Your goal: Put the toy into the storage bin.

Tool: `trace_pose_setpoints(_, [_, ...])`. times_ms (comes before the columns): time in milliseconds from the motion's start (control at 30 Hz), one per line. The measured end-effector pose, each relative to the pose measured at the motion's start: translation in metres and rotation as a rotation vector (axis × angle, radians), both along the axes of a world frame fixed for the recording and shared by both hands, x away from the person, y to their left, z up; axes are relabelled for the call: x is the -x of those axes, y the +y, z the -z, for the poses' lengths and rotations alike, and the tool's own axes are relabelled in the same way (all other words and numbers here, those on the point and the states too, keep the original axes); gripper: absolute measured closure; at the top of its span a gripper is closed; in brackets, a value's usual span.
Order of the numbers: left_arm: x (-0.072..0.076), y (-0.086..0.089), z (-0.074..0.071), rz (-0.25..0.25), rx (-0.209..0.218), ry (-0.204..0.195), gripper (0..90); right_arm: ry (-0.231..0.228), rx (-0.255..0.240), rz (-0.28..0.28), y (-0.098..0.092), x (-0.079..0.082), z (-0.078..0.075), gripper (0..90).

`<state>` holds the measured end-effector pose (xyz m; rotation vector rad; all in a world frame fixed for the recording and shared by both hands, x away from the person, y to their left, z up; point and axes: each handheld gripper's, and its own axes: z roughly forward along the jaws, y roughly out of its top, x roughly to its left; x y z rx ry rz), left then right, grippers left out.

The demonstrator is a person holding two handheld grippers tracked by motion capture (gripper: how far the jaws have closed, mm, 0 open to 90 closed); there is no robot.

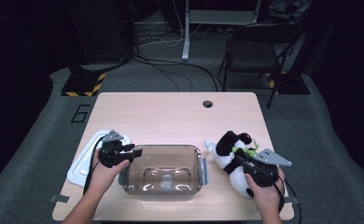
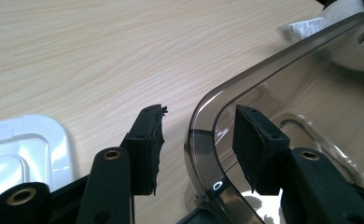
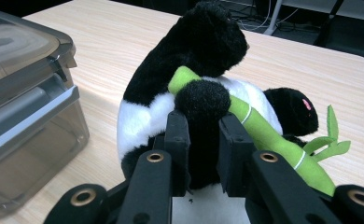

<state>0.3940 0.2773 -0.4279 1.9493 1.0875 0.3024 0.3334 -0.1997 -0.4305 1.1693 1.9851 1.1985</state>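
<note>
**High view: panda plush in right grip, left jaws straddling container rim**

High view showed a pale wood-grain table (image 1: 171,112) with a clear, smoky-tinted plastic container (image 1: 163,175) near the front edge. It was rectangular with rounded corners and a thick rim, and it held nothing; the tabletop showed through its floor. A white, glossy moulded lid (image 1: 84,161) lay flat just left of it.

Left gripper (image 1: 124,156) sat at the container's left end. In the left gripper view its jaws stood apart on either side of the container (image 2: 283,70) wall at a rounded corner, one black pad outside, one inside. A gap showed between the outer pad and the rim, so nothing was pinched. The pads looked rubbery, the outer one frayed at its edge.

Right gripper (image 1: 245,163) was clenched on a panda plush (image 1: 231,161) lying on the table right of the container, near but apart from it. The fur was soft and fuzzy, black and white. In the right gripper view the jaws pinched a black limb of the plush (image 3: 203,93). A green felt bamboo stalk (image 3: 269,135) with pale rings and leaves lay across its body.

The plush's long axis ran from the near right towards the far left, with the black end pointing away from the person. A small white tag (image 1: 210,146) lay beside that end.
</note>
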Motion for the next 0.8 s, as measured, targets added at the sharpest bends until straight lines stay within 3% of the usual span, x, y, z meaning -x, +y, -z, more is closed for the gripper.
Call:
trace_pose_setpoints(267, [0.009,0.018,-0.013,-0.002,0.032,-0.041,48.2,-0.004,0.015,-0.026,0.004,0.001,-0.003,76.5])
trace_pose_setpoints(800, [0.018,0.042,-0.019,0.008,0.003,-0.077,45.9,-0.051,0.027,-0.099,0.007,-0.003,-0.031,76.5])
